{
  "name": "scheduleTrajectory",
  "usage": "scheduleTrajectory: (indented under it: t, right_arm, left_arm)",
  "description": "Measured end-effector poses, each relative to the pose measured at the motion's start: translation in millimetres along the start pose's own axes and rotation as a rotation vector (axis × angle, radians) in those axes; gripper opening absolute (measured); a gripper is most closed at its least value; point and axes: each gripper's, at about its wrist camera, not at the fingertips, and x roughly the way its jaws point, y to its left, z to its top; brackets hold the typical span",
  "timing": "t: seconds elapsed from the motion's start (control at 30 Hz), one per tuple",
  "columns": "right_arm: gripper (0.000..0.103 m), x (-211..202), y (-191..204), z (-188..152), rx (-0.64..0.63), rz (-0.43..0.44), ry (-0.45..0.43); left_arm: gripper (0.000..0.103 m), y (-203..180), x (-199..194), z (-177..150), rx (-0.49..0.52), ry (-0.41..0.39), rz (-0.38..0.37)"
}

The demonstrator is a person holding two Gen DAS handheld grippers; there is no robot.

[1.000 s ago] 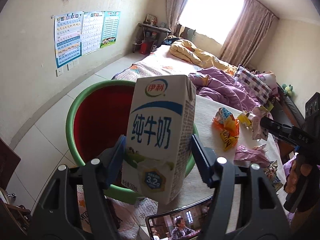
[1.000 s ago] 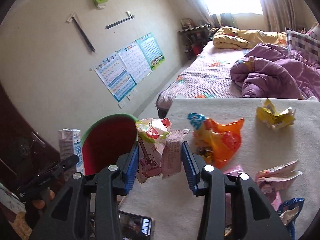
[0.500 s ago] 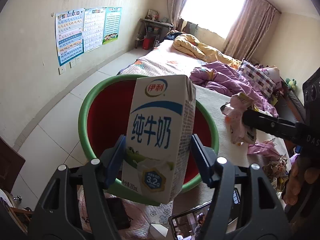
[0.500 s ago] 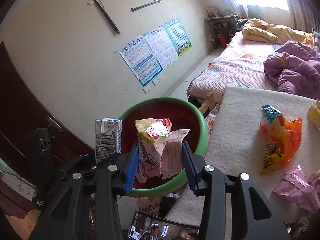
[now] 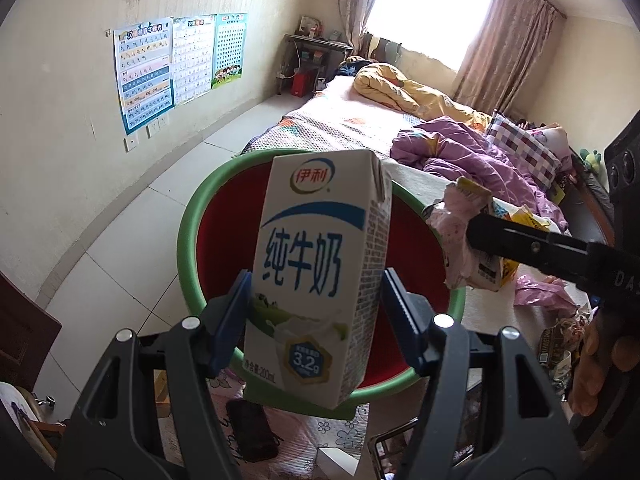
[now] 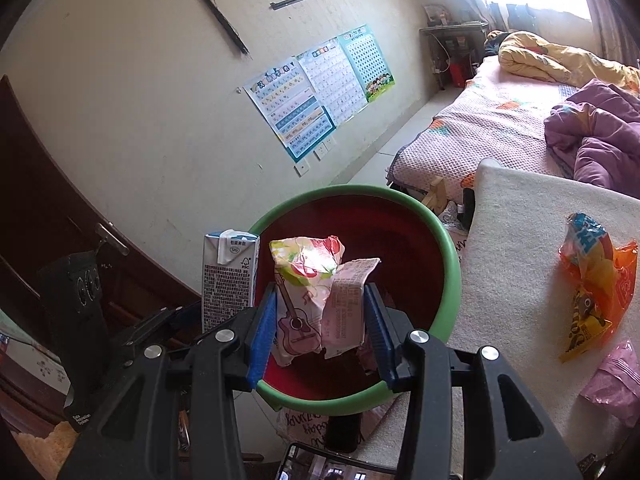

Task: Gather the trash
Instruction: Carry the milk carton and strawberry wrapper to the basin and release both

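My left gripper [image 5: 316,320] is shut on a white and blue milk carton [image 5: 316,268], held upright over the near side of the red bin with a green rim [image 5: 188,224]. The carton also shows in the right wrist view [image 6: 229,276]. My right gripper [image 6: 320,328] is shut on crumpled pink snack wrappers [image 6: 312,292], held above the same bin [image 6: 450,256]. In the left wrist view the right gripper's finger and wrappers [image 5: 460,236] hang over the bin's right rim.
A cream cloth table [image 6: 516,232] to the right of the bin carries an orange snack bag [image 6: 596,280] and a pink wrapper [image 6: 612,384]. A bed [image 5: 360,120] with purple and yellow bedding lies behind. A phone [image 5: 252,428] lies below the bin.
Both grippers have moved toward the bin with their loads. The bin now sits more centred under both, and the right gripper's wrappers have come over its rim.
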Motion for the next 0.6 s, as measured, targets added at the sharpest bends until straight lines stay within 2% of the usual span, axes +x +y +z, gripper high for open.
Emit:
scheduleTrajectory:
  t: [0.27,0.37,0.4,0.43,0.47,0.6]
  right_arm:
    - [0.045,0.4,-2.5,-1.8,0.011,-0.008,-0.002]
    - [0.051,-3.5,-5.1,-3.3,0.018,0.0,-0.01]
    - [0.056,-5.1,-5.9,-3.3,0.018,0.004,-0.016]
    - [0.061,-7.3,-6.8,-3.6,0.02,0.004,-0.023]
    - [0.063,-9.3,-7.6,-4.3,0.024,0.004,-0.028]
    - [0.063,-23.5,-14.4,-12.0,0.035,0.007,-0.038]
  left_arm:
    - [0.062,-1.7,3.4,-2.8,0.0,0.003,0.021]
    - [0.063,-2.0,4.3,-4.7,-0.014,0.006,0.035]
    - [0.065,-1.9,4.5,-5.4,-0.016,0.004,0.044]
    - [0.075,-1.4,5.1,-5.3,-0.018,0.001,0.058]
    - [0.078,-1.3,5.1,-6.2,-0.023,-0.003,0.069]
    - [0.078,-2.0,3.0,-8.7,-0.039,-0.002,0.075]
